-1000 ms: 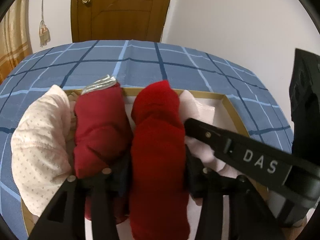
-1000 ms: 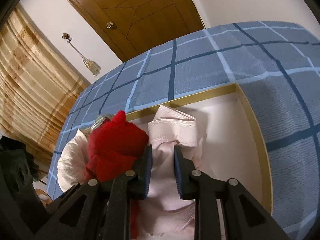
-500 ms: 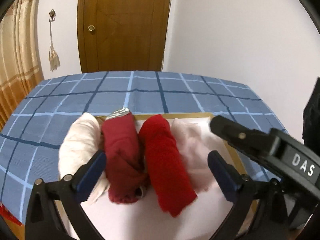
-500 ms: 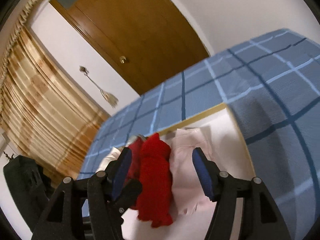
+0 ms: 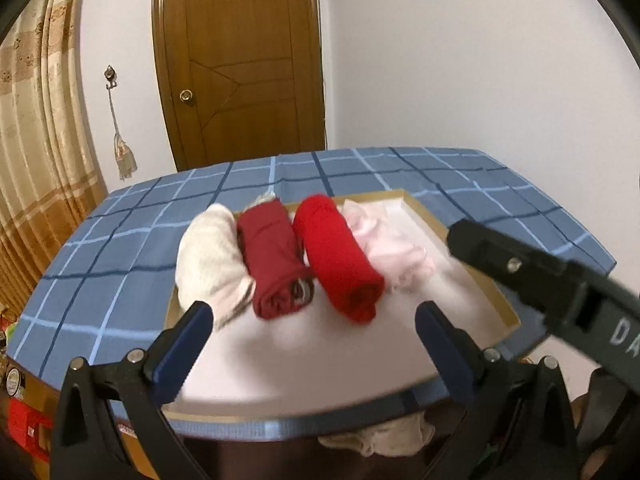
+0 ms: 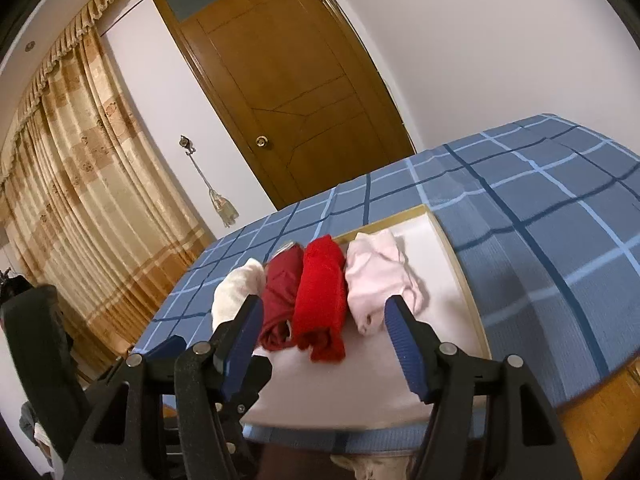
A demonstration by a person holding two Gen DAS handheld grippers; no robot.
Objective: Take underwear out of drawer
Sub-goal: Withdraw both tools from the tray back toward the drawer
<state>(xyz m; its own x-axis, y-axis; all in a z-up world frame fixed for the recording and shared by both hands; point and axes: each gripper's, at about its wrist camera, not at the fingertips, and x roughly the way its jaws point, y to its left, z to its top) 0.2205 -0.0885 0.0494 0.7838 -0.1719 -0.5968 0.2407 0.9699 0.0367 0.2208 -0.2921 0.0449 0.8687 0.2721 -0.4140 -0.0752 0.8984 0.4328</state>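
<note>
Four rolled pieces of underwear are seen lying side by side in a shallow, white-lined drawer [image 5: 472, 264] with a pale wooden rim, set among blue checked cloth [image 5: 120, 264].

At the far left, a cream roll [image 5: 208, 260] is slumped over the drawer's left rim. Just beside it and touching it lies a dark red roll [image 5: 272, 264], with a grey edge showing at its far end. Next comes a bright red roll [image 5: 340, 260], pressed against the dark red one. Furthest right, a pale pink piece [image 5: 384, 240] lies looser and partly unrolled, touching the bright red roll. The right part and the near part of the drawer floor are bare.

The left gripper [image 5: 308, 322] is held at the near end of the drawer with its jaws spread wide and nothing between them; the jaws have just been opening. The right gripper [image 6: 320, 320] is also released and empty, its jaws parted about halfway after just opening, its tips short of the rolls' near ends.

As judged from this, no garment is being lifted at present: all four visible pieces rest in the drawer and remain to be taken out. A pale bundle of cloth [image 5: 380, 438] is glimpsed below the near edge; whether it was taken out of the drawer cannot be told.
</note>
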